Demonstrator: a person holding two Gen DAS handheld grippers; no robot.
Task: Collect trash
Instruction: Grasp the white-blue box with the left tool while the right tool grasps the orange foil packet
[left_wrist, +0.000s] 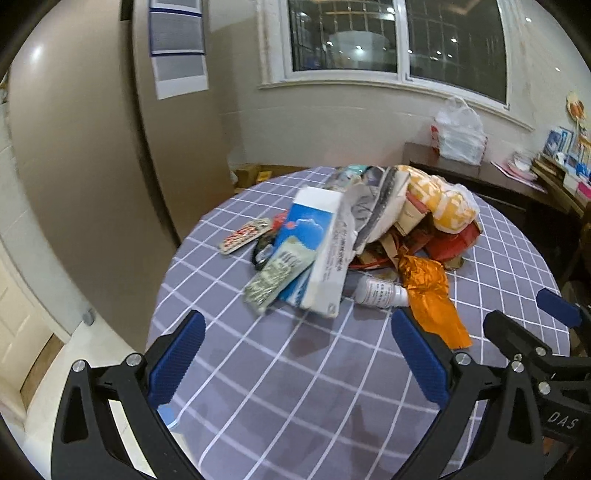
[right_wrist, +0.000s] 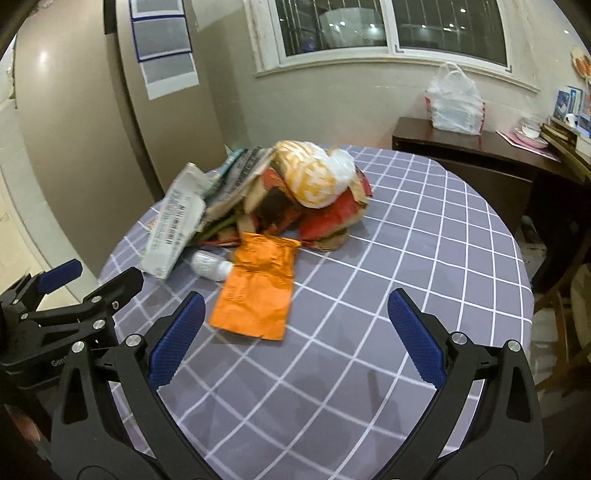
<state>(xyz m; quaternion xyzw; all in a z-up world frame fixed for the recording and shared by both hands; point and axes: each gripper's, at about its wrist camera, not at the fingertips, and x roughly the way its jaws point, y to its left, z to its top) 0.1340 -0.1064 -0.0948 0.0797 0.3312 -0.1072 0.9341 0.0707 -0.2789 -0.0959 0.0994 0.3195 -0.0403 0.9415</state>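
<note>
A heap of trash lies on a round table with a grey checked cloth (left_wrist: 295, 387) (right_wrist: 369, 332). It holds a blue and white box (left_wrist: 314, 251), a small white bottle (left_wrist: 380, 291) (right_wrist: 212, 266), an orange foil wrapper (left_wrist: 436, 306) (right_wrist: 258, 291), a yellow and white plastic bag (left_wrist: 443, 203) (right_wrist: 314, 177), red cardboard (right_wrist: 325, 221) and a blister pack (left_wrist: 245, 233). My left gripper (left_wrist: 297, 354) is open just short of the box and bottle. My right gripper (right_wrist: 295, 332) is open with the orange wrapper's near end between its fingertips. Both hold nothing.
A dark wooden sideboard (left_wrist: 480, 173) (right_wrist: 461, 147) stands behind the table with a white plastic bag (left_wrist: 460, 133) (right_wrist: 454, 103) and books on it. A beige wall and a door (left_wrist: 92, 184) are at the left. A chair (right_wrist: 569, 314) stands at the table's right.
</note>
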